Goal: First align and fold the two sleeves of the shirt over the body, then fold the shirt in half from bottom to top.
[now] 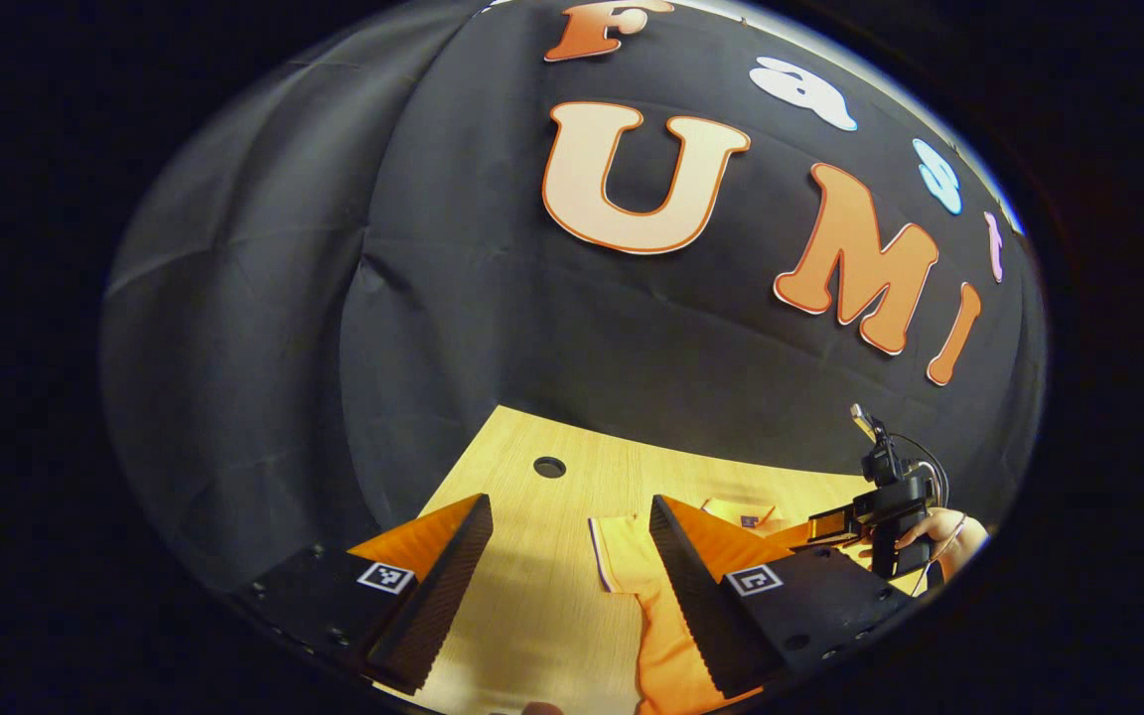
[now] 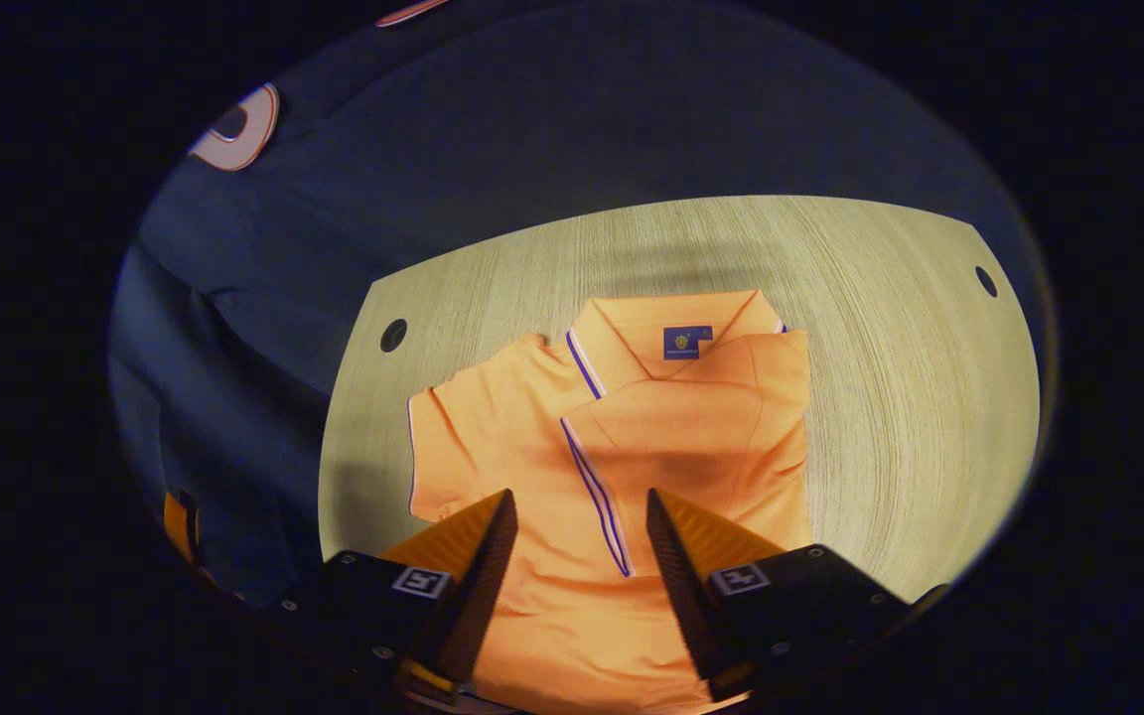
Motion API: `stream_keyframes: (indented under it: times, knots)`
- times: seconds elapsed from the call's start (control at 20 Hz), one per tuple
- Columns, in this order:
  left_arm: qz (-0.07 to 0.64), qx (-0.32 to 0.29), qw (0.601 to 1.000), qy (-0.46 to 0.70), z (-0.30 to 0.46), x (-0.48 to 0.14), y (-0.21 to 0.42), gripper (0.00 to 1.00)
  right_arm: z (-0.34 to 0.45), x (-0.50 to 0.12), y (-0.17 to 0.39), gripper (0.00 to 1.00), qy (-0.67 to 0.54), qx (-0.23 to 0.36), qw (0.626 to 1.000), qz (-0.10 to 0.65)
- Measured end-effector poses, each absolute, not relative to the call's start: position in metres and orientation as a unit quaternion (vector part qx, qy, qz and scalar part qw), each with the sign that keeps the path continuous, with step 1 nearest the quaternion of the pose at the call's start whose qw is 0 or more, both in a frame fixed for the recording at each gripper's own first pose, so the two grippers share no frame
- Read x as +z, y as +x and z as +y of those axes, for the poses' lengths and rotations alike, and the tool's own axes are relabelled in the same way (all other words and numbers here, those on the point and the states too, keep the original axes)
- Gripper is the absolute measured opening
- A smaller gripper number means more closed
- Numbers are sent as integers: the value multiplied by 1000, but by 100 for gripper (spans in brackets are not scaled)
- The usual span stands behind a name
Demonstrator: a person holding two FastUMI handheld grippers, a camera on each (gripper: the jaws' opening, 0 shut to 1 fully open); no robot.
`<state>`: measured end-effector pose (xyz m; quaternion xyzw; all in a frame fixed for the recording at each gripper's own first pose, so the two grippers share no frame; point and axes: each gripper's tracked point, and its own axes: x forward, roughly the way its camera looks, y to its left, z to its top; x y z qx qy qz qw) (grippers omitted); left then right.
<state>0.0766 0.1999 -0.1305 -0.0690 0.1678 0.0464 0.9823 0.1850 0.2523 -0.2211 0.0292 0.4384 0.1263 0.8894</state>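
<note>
On the table (image 2: 910, 397) lies the shirt (image 2: 632, 447); right claw (image 2: 580, 556) spread above it; left claw (image 1: 568, 576) spread too.

The shirt (image 2: 671, 437) is seen as soft, matt knit cloth. The tabletop (image 2: 890, 377) is finished in pale wood grain, possibly laminate. Ridged inner faces are shown on the left hand-held gripper (image 1: 567, 586).

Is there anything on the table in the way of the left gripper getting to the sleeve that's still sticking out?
Nothing visible stands in the way. The left gripper hangs open over bare table, and the shirt has its unfolded sleeve lying flat just ahead between the fingers.
</note>
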Motion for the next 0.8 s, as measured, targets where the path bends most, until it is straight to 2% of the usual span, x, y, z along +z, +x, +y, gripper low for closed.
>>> stream_keyframes:
  times: [0.05, 0.4, 0.8]
  knots:
    - [173, 43, 982, -69, 196, -134, 79, 98, 251, -218, 185, 99, 25, 127, 893, 431]
    - [209, 2, 976, -59, 146, -138, 115, 98, 205, -166, 181, 99, 24, 109, 931, 347]
    - [346, -49, 934, -70, 89, -216, 175, 98, 106, -125, 148, 99, 45, 86, 948, 303]
